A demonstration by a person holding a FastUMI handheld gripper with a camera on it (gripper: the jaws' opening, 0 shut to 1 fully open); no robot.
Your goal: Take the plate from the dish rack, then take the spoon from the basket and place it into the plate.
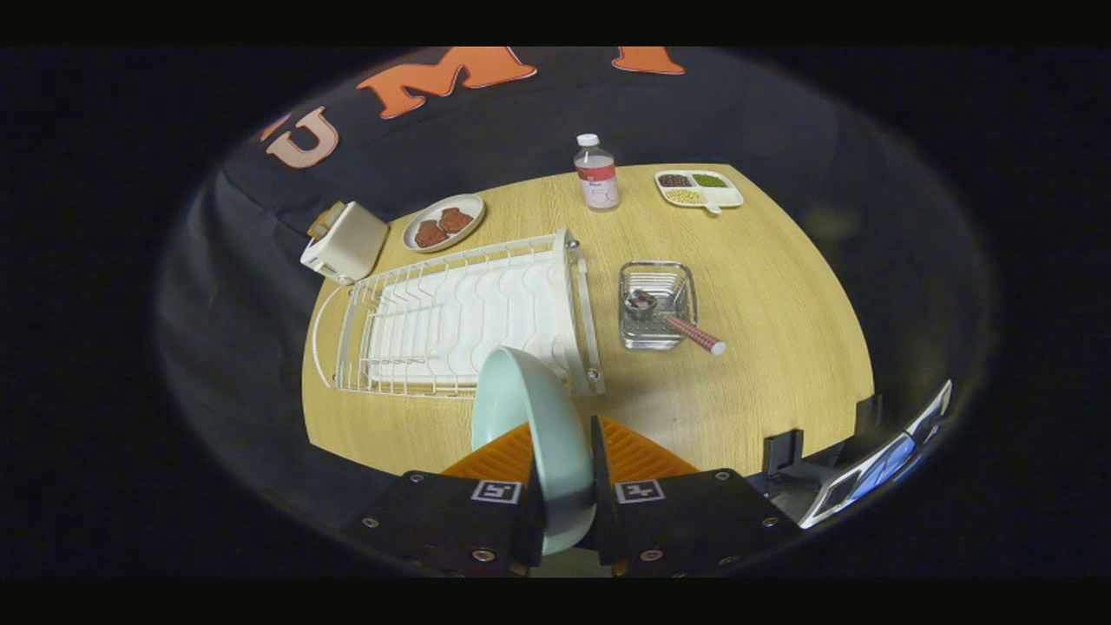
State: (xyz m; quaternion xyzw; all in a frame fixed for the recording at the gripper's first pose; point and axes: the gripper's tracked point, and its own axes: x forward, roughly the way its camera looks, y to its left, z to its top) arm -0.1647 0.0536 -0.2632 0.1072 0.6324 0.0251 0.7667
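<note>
The gripper [562,486] sits at the bottom centre of the frame, and its two fingers are clamped on a pale green plate [534,434], one finger pressing each face. The plate stands on edge between them, its rim rising up and slightly left out of the grip, so that its top overlaps the near right corner of the dish rack [460,325] in the picture. The rack is white wire with a white drip tray under it, and it lies in the middle left of the frame on a round wooden table [781,347], just ahead of the fingers. To the right of the rack, near the middle of the frame, stands a small clear basket [657,304]; the spoon [681,325] lies in it with its bowl inside and its reddish handle sticking out over the lower right rim toward the table. The spoon is well ahead of the fingers and to their right, apart from the plate. At the upper left, beside the far end of the rack, is a cream toaster [345,243], and next to it a small dish with two brown pieces of food [443,223]. Further back stands a bottle [596,172] with a white cap, and at the upper right a divided tray [699,188] holding beans in three sections.
</note>
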